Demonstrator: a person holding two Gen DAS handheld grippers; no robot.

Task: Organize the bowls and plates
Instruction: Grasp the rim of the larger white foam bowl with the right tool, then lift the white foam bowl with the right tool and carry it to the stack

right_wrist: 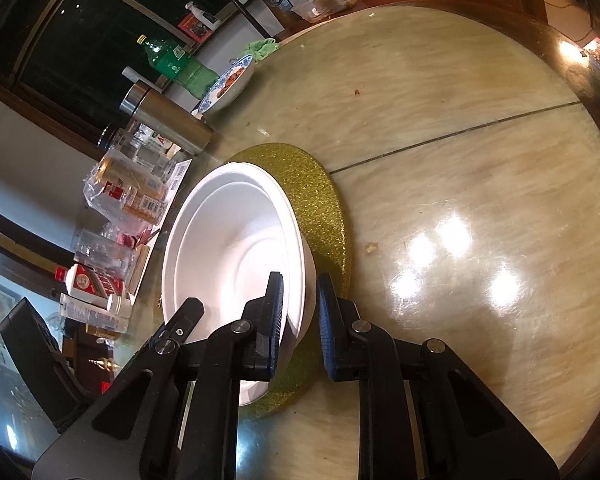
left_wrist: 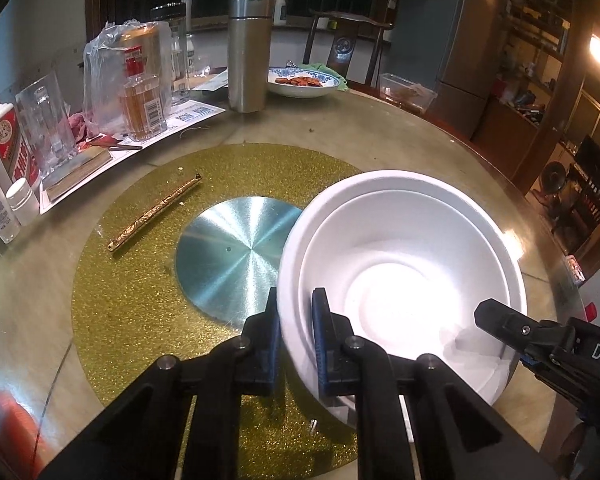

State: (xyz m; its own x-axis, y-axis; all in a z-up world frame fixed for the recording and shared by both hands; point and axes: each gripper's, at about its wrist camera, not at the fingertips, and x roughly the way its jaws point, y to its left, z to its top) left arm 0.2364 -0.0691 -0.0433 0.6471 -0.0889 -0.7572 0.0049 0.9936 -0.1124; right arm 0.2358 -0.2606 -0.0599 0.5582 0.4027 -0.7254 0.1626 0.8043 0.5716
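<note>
Nearest to the left wrist camera is the left claw [left_wrist: 296,330]; its two blue pads are clenched on the near-left rim of the white bowls [left_wrist: 404,280], one pad outside the wall and one inside. On the opposite side the right claw [right_wrist: 300,312] grasps the rim in the same way; in its own view one pad [right_wrist: 276,312] is inside the bowl, and the other stands just outside the wall, though contact on that side is not fully clear. I judge that two grips on opposite sides keep the light, wide stack level and stop it from tipping when it is lifted.

The bowls are nested, a smaller one sitting in a larger one, both upright with the mouth pointing up; being round, they have no long axis across the bench, only the vertical one. They sit on the right part of the gold glitter mat [left_wrist: 140,300], partly over the shiny metal disc [left_wrist: 232,256] at its centre; whether they touch it or hang just above it I cannot tell.

Farther left on the mat lies a gold stick [left_wrist: 154,214]; bottles, a steel flask [left_wrist: 247,56] and a blue-rimmed dish with food [left_wrist: 303,82] stand at the far side of the bench [left_wrist: 400,140].
</note>
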